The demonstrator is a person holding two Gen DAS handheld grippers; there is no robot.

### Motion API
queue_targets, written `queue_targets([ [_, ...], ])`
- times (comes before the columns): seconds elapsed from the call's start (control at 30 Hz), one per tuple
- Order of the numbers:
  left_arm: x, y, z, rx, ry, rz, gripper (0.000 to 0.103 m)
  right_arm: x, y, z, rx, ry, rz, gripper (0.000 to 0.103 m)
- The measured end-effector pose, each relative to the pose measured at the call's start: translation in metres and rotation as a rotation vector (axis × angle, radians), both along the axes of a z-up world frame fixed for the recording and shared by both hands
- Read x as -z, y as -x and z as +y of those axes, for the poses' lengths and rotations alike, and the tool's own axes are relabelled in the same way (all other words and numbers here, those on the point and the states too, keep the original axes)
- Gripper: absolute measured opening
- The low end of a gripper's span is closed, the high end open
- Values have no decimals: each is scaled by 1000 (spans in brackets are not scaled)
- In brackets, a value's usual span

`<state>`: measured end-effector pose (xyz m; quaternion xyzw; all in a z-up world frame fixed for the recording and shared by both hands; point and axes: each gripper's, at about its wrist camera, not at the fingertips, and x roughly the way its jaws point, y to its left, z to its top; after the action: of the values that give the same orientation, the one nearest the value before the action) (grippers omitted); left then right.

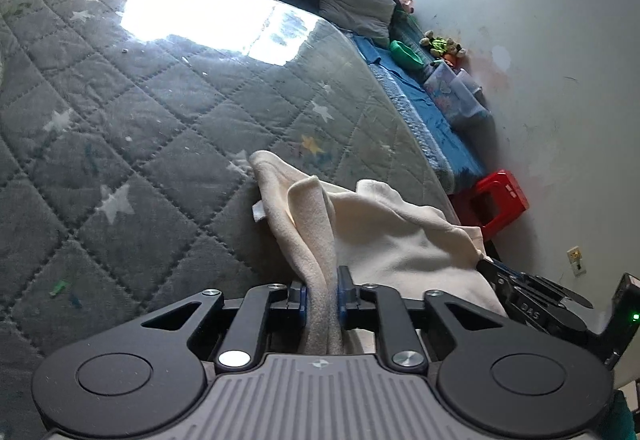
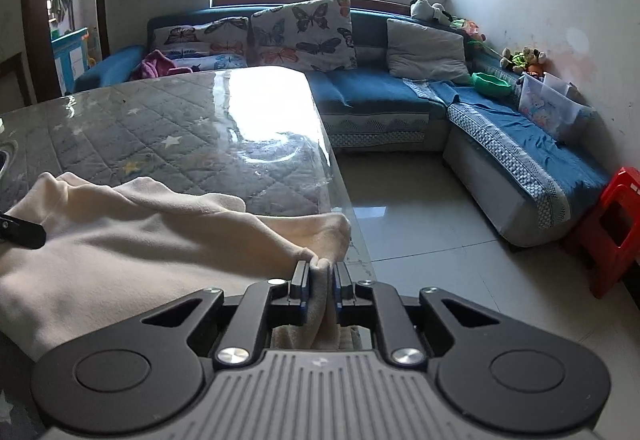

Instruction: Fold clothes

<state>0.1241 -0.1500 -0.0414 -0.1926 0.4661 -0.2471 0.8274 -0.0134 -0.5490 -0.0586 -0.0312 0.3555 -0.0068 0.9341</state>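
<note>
One cream cloth (image 1: 384, 236) lies bunched on the near part of the table (image 1: 120, 112), by its right edge. The table has a gray quilted cover with white stars under clear shiny plastic. Two grippers hold the cloth. The left gripper (image 1: 322, 290) pinches a standing fold of it between its blue pads. The right gripper (image 2: 320, 286) pinches a corner of it at the table's edge. Behind the table is one blue corner sofa (image 2: 384, 92). I count three butterfly pillows (image 2: 304, 34) and one gray pillow (image 2: 428, 50) on it. One red stool (image 2: 612, 232) stands by the wall.
</note>
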Motion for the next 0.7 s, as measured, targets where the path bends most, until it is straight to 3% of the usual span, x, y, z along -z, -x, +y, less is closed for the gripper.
queue_targets([
  [0.3, -23, -5, 1, -29, -45, -85, 22, -22, 0, 8, -39, -62, -58, 14],
  [0.7, -29, -13, -5, -27, -70, -141, 22, -10, -17, 22, -69, -93, -38, 14],
])
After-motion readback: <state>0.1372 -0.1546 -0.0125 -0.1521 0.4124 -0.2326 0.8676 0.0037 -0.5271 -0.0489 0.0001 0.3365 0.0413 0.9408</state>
